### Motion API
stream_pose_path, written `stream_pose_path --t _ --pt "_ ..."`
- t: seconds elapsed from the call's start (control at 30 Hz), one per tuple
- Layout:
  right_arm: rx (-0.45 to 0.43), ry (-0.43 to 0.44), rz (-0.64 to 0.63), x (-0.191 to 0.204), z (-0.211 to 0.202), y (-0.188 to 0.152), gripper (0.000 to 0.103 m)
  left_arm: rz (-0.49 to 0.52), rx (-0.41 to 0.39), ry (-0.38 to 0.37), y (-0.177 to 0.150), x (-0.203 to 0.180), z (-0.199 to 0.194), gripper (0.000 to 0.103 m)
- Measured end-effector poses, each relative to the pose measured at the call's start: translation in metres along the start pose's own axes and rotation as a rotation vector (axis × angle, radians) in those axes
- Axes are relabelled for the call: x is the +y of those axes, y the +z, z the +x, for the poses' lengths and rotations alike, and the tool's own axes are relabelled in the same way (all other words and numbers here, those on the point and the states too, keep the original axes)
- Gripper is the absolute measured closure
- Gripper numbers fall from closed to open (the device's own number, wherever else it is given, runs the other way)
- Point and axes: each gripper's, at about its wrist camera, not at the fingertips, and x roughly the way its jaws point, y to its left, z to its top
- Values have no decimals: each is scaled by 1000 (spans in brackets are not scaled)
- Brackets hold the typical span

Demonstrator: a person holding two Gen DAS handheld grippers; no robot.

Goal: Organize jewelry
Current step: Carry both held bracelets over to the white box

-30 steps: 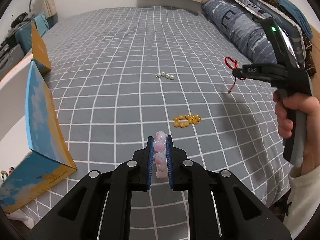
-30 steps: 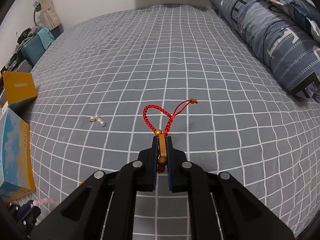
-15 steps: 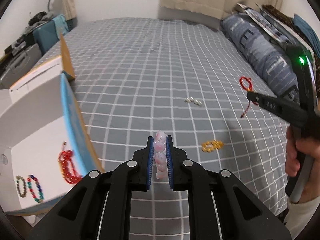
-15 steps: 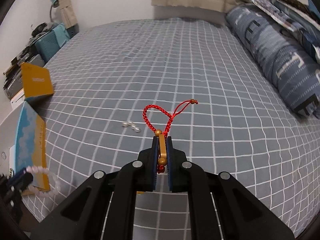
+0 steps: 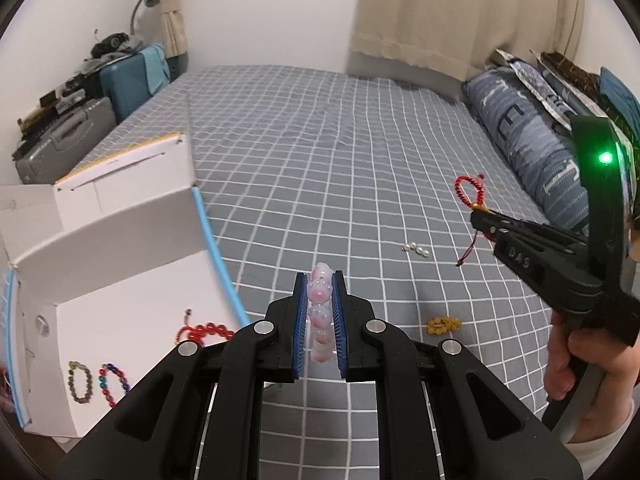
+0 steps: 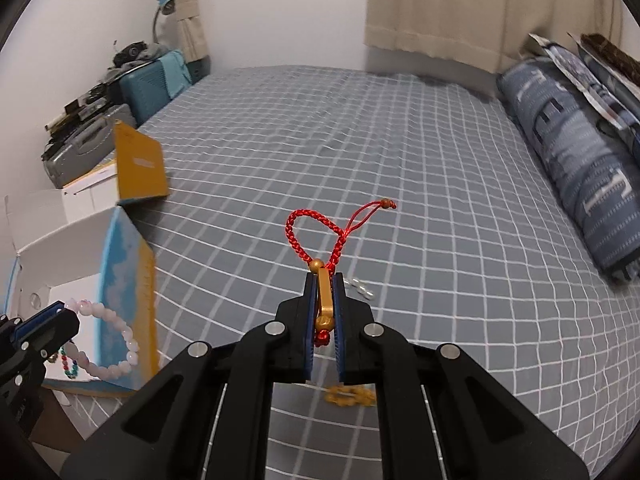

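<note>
My left gripper [image 5: 319, 280] is shut on a pink bead bracelet [image 5: 320, 312], held above the grey checked bed just right of the open white box [image 5: 120, 292]. The bracelet also shows in the right wrist view [image 6: 116, 340]. The box holds a red bead bracelet [image 5: 206, 331] and two darker bead bracelets [image 5: 80, 380]. My right gripper [image 6: 323, 280] is shut on a red cord bracelet with gold beads [image 6: 320, 240], also in the left wrist view [image 5: 468, 196]. A yellow bead bracelet [image 5: 443, 324] and small pearls [image 5: 416, 249] lie on the bed.
The box's blue and orange lid flap [image 6: 132, 292] stands up beside the bed edge. Blue pillows [image 6: 580, 184] line the right side. A teal suitcase [image 5: 132, 80] and a grey case [image 5: 60, 140] stand beyond the bed at far left.
Both grippers have swung left toward the open box, each still holding its bracelet. The box's inside now shows more fully in the left wrist view.
</note>
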Motion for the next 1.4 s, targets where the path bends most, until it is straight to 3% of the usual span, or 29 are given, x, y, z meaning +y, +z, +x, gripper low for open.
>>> stream_pose_path --t 0.3,0.63,0.93,1.13,1.4 --pt "-42 83 -75 71 -14 12 96 -59 -55 57 2 41 -35 91" --pt "-51 204 -201 168 -18 9 96 -155 -74 185 -8 114 -53 91" --pt "-27 287 -298 246 -9 -11 96 -231 -45 303 -32 173 -49 91" --pt "16 291 -372 284 6 -34 96 -276 12 325 -50 203 -33 91" --pt "109 285 -394 299 37 -48 96 -319 88 331 -66 226 -10 91"
